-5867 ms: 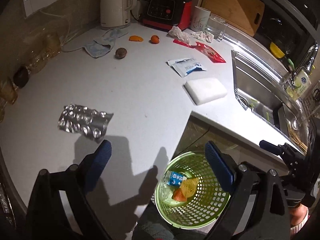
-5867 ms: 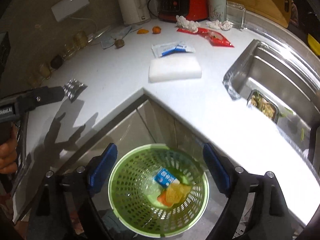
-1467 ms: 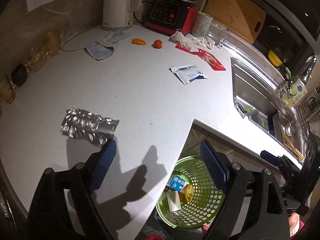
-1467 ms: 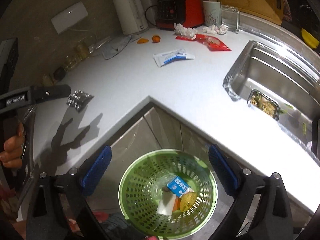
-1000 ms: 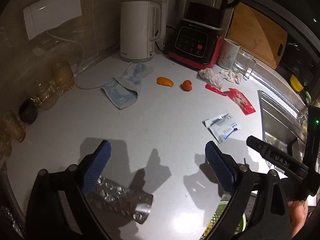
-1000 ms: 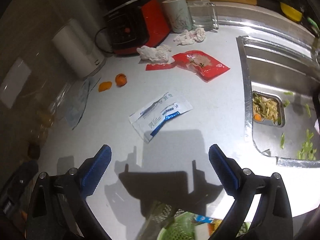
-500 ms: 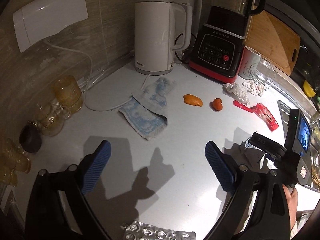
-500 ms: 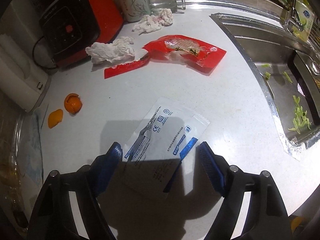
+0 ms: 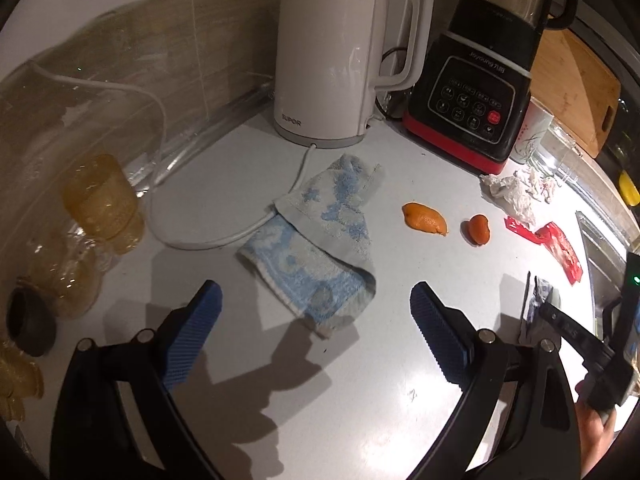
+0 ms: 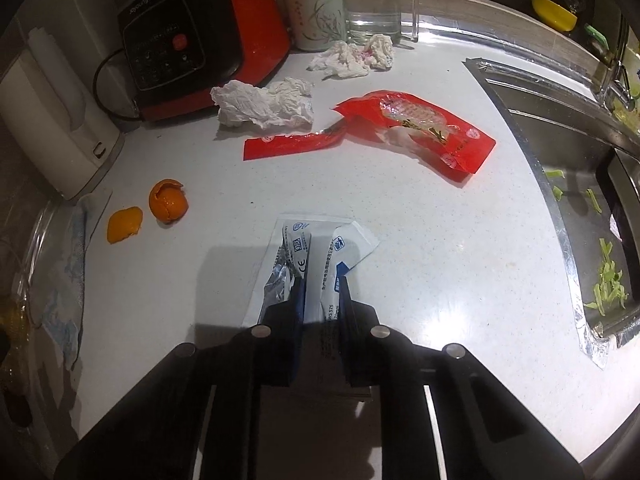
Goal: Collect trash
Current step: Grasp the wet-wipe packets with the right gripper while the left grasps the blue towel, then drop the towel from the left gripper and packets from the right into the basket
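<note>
My right gripper is shut on a white and blue plastic packet, pinched and crumpled on the white counter. The packet also shows in the left wrist view at the right gripper's tip. My left gripper is open and empty, hovering just before a blue and white cloth. Two orange peels lie beyond it. A torn red wrapper and crumpled tissues lie farther back.
A white kettle with its cord and a black and red blender stand at the back wall. A mug and glass jug stand beside them. Amber glasses line the left. The sink is right.
My right gripper dropped onto the packet and shut on it, crumpling it. My left gripper moved forward over the counter toward the cloth; the foil blister pack has left its view.
</note>
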Available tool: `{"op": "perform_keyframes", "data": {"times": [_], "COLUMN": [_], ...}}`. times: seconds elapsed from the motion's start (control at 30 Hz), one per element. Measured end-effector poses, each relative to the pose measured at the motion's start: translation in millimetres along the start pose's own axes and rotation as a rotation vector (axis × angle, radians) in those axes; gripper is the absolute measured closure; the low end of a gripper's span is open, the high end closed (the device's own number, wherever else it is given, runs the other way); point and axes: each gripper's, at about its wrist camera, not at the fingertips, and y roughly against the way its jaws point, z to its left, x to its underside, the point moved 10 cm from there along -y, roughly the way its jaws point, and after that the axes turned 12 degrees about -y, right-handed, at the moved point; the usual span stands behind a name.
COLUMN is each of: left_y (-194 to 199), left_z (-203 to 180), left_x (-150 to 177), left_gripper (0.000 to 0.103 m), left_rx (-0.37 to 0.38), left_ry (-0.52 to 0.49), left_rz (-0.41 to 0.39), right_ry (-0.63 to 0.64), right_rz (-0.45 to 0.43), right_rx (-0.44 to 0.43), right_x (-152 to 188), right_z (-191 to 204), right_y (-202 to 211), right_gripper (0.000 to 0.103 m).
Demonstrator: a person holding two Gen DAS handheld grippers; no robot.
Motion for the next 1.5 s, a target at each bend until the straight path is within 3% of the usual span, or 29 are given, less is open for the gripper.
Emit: {"op": "perform_keyframes", "data": {"times": [0.03, 0.23, 0.33, 0.47, 0.6, 0.63, 0.83, 1.0, 1.2, 1.5], "left_y": [-6, -52, -75, -96, -99, -99, -94, -59, 19, 145], "left_z": [-4, -22, -25, -28, -24, -24, -19, -31, -69, -144], "left_x": [-3, -18, -18, -10, -9, -9, -6, -13, -14, 24], "left_gripper": [0.012, 0.012, 0.018, 0.052, 0.074, 0.088, 0.096, 0.096, 0.096, 0.096], "left_rx": [0.006, 0.011, 0.005, 0.006, -0.037, -0.033, -0.037, -0.037, -0.027, -0.005], "left_ry": [-0.009, -0.01, 0.015, 0.04, 0.045, 0.051, 0.095, 0.08, 0.052, 0.069], "left_rz": [0.004, 0.071, 0.119, 0.18, 0.173, 0.173, 0.175, 0.114, 0.018, -0.069], "right_ry": [0.008, 0.102, 0.158, 0.198, 0.24, 0.257, 0.329, 0.355, 0.391, 0.473], "right_rz": [-0.002, -0.052, -0.085, -0.12, -0.126, -0.122, -0.099, -0.081, -0.091, -0.153], "right_rx": [-0.014, -0.072, -0.094, -0.118, -0.144, -0.15, -0.197, -0.239, -0.306, -0.381], "right_x": [-1, -10, -15, -25, -27, -25, -13, -7, 1, 19], "right_z": [1, 5, 7, 3, 6, 9, 23, 26, 21, -43], "right_y": [3, 38, 59, 82, 95, 97, 103, 111, 143, 227], "right_gripper": [0.096, 0.096, 0.096, 0.096, 0.096, 0.096, 0.096, 0.096, 0.096, 0.096]}}
